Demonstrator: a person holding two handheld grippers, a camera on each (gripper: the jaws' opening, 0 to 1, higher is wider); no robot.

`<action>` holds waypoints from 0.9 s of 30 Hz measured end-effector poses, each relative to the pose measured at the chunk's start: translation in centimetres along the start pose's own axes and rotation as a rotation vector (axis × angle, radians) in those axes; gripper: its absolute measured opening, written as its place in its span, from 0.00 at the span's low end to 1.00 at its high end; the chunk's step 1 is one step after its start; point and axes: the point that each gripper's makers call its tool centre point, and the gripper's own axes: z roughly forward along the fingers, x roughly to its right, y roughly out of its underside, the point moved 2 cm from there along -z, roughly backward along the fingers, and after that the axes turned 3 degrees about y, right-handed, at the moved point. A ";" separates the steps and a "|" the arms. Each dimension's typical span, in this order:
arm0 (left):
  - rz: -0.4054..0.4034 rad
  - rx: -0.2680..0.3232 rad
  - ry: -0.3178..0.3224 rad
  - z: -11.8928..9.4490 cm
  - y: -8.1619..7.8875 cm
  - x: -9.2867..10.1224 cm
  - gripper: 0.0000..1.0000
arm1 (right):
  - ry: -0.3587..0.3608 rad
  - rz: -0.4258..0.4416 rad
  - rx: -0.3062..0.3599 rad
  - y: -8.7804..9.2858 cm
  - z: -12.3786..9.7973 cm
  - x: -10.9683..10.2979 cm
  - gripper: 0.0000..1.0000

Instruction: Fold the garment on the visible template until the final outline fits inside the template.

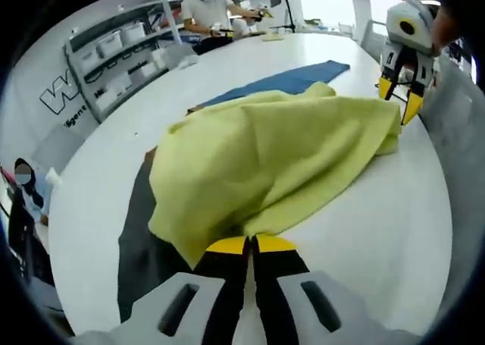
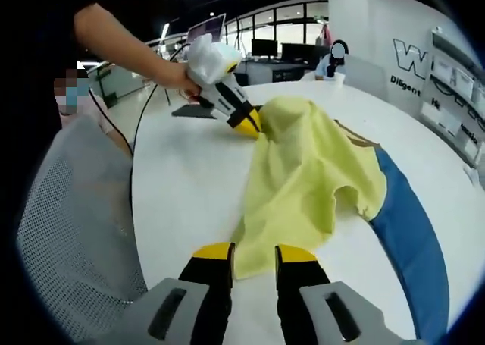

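We are holding the soft yellow cloth garment (image 1: 280,155) at both ends of its long axis: left gripper (image 1: 251,244) jaws clamped on the near corner, right gripper (image 2: 254,252) jaws gripping the hem, above the blue-and-dark flat template (image 2: 405,231) on the white counter (image 1: 379,231).

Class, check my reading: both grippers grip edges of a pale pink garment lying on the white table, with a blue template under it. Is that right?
Not quite: the garment is pale yellow, not pink, as the left gripper view shows. The rest stands: the left gripper and right gripper each grip an edge, and it lies on the white table over the blue template.
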 end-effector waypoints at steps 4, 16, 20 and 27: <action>-0.047 -0.005 0.003 -0.2 0.0 0.0 0.09 | -0.004 -0.035 -0.023 0.5 0.4 -0.3 0.12; -0.104 0.010 0.007 -2.4 -0.2 0.7 0.08 | 0.014 -0.062 -0.064 1.9 0.8 -0.1 0.00; -0.082 0.001 0.016 -3.2 0.1 1.4 0.08 | 0.022 -0.062 -0.076 2.2 0.7 0.0 0.00; -0.108 0.000 0.025 -4.8 0.9 2.6 0.08 | 0.039 -0.110 -0.107 2.7 -0.2 0.8 0.00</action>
